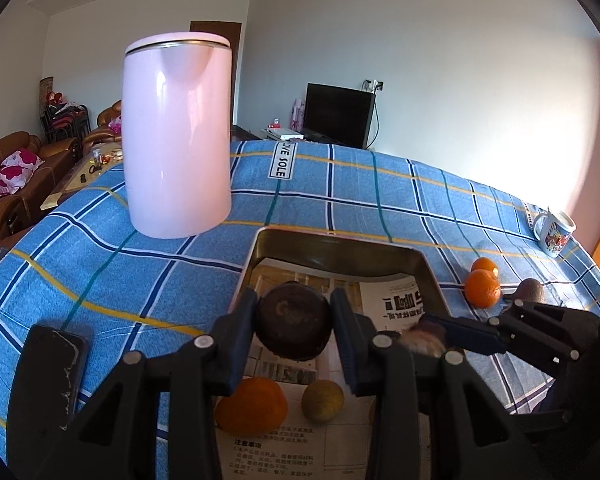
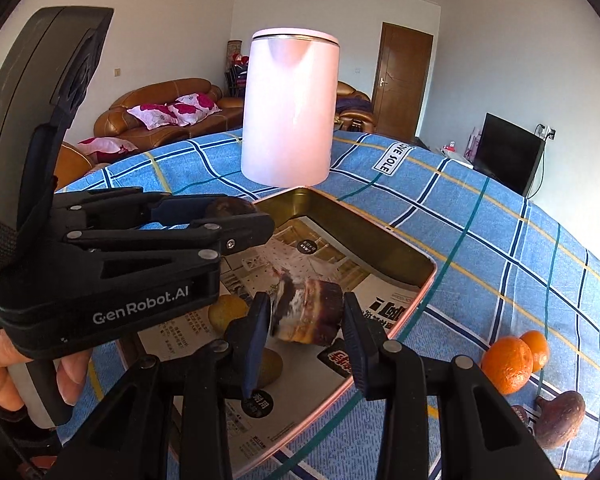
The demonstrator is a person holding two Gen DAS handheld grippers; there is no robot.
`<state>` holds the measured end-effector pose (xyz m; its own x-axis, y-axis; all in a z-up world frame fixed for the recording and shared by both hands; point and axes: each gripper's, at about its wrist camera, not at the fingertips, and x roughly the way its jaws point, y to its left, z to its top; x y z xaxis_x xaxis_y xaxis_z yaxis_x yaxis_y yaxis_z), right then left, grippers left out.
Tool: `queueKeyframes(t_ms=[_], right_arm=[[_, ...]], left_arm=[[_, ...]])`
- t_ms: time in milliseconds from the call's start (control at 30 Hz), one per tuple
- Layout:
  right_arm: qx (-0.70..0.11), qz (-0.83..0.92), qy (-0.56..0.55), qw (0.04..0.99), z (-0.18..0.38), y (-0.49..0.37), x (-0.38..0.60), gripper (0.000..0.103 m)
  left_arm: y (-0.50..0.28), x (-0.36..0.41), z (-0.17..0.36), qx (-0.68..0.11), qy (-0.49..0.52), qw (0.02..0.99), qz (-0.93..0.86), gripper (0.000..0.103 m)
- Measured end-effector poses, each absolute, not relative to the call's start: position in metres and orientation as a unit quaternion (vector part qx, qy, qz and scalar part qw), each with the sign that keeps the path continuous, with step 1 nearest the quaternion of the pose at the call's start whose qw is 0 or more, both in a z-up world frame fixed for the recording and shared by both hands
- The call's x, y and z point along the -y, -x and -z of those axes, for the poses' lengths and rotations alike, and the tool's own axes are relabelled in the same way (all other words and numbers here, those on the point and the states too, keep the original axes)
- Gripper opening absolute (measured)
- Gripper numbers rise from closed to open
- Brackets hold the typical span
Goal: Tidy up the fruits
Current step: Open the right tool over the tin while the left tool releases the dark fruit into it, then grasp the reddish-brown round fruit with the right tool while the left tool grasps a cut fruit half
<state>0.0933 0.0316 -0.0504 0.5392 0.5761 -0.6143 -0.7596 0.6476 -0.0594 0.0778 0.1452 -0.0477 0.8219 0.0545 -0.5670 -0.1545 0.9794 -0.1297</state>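
Clamped between the blue pads of the left gripper (image 1: 292, 322), low centre of the left wrist view: a dark brown round fruit (image 1: 295, 326), held above the paper-lined metal tray (image 1: 342, 246). Beneath it, at the lower edge, an orange (image 1: 252, 406) and a yellowish fruit (image 1: 323, 400) already lying on the tray's paper. Further right in that view, the right gripper (image 1: 432, 330) reaching in sideways over the tray's right rim, a blurred reddish fruit at its tip. Beyond, at right, two oranges (image 1: 483, 288) on the blue checked cloth (image 1: 100, 264), touching each other, with a dark fruit just beside them. Seen from the right wrist view, centre frame: right pads narrow and pressed on a purple-and-white cut fruit (image 2: 306, 312), hanging over the tray's middle. Likely step: carrying fruit into the tray, both loads now above it. Next move probably calling for lowering each piece to a bare patch of paper, clear of the fruit already there, then spreading the pads gently. Still waiting outside at lower right: the orange pair and a brown stemmed fruit (image 2: 560, 420).
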Motion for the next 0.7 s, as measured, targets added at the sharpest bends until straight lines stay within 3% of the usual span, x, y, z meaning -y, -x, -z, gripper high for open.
queueKeyframes(t_ms=[33, 133, 233, 533, 700], right_arm=[[-0.289, -0.393, 0.161, 0.858, 0.052, -0.094, -0.032, 0.039], [-0.287, -0.389, 0.159, 0.861, 0.051, -0.089, -0.027, 0.057], [-0.276, -0.388, 0.149, 0.866, 0.043, -0.084, -0.006, 0.06], [-0.27, -0.251, 0.102, 0.924, 0.032, -0.119, 0.121, 0.074], [-0.318, -0.192, 0.07, 0.926, 0.045, -0.153, 0.162, 0.075]], left_arm=[[-0.077, -0.145, 0.047, -0.292, 0.085, 0.951, -0.058, 0.04], [-0.072, -0.143, 0.044, -0.285, 0.088, 0.953, -0.059, 0.051], [-0.063, -0.136, 0.034, -0.265, 0.088, 0.958, -0.06, 0.066], [-0.062, -0.068, 0.017, -0.249, 0.058, 0.967, -0.003, 0.072], [-0.076, -0.022, 0.022, -0.271, 0.037, 0.961, 0.037, 0.073]])
